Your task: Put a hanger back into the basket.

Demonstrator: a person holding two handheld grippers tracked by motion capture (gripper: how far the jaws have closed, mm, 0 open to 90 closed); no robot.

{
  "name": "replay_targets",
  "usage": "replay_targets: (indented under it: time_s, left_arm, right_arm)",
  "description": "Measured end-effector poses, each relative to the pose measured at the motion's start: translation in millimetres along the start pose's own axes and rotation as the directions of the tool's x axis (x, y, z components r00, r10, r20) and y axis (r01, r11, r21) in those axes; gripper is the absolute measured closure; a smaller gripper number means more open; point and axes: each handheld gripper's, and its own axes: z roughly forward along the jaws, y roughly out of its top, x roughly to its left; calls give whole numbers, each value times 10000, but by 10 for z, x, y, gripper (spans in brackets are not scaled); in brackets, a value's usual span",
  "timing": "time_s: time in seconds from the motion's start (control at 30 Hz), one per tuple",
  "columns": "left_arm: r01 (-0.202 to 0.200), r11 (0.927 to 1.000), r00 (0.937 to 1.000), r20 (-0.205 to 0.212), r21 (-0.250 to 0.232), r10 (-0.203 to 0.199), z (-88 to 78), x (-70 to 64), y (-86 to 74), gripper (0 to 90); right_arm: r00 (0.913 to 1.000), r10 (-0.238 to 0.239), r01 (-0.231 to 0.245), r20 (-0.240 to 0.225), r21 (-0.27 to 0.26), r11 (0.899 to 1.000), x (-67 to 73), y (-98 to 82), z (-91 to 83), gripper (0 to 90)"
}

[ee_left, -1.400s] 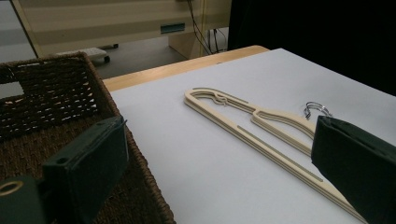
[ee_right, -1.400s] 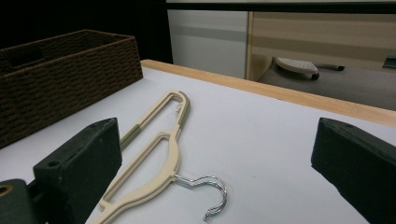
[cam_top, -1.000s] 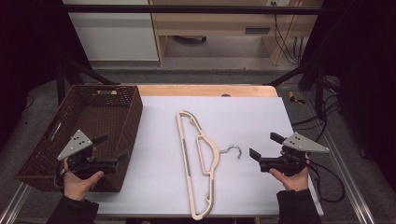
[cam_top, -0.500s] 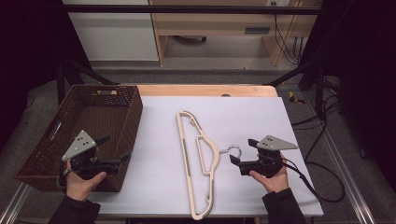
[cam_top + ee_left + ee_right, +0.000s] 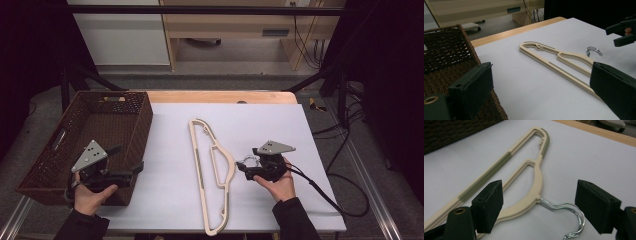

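White table (image 5: 310, 200), hanger (image 5: 212, 165) beside empty basket (image 5: 107, 117); both grippers' fingers (image 5: 488, 205) apart

The bench (image 5: 310, 130) has a white top with a strip of bare wood (image 5: 220, 96) along its far edge. Beyond it lies grey floor (image 5: 225, 80), and there stand a white cabinet (image 5: 120, 35) and, just beside it, a pale wooden unit (image 5: 235, 25). Dark cables (image 5: 300, 40) hang at that unit's right end. A black bar (image 5: 200, 9) crosses the top of the high view, and a small yellow-and-black item (image 5: 315, 105) – too small to identify – lies on the floor off the bench's far right corner.
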Motion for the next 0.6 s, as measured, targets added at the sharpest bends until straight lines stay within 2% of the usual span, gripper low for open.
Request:
replay_targets:
  time_s: [0.1,0.23,0.33,0.47,0.6]
  left_arm:
    - [5,10000,10000,33,-11,-5,1,-2,1,47]
    - [5,10000,10000,46,-2,-5,7,-2,0,47]
    - [4,10000,10000,57,9,-4,13,-4,0,48]
    - [-5,10000,10000,51,8,5,18,-11,1,48]
    - [-16,10000,10000,46,22,16,24,-20,1,50]
  right_arm:
    - [9995,22,-32,326,313,9995,-98,-16,117,244]
    - [9975,377,-415,600,627,9972,-204,-74,222,302]
    - [9955,457,-535,827,949,9941,-300,-143,274,373]
    - [9892,1108,-1218,955,1174,9856,-430,-227,311,483]
    - [9850,1348,-1490,1078,1370,9793,-516,-277,336,593]
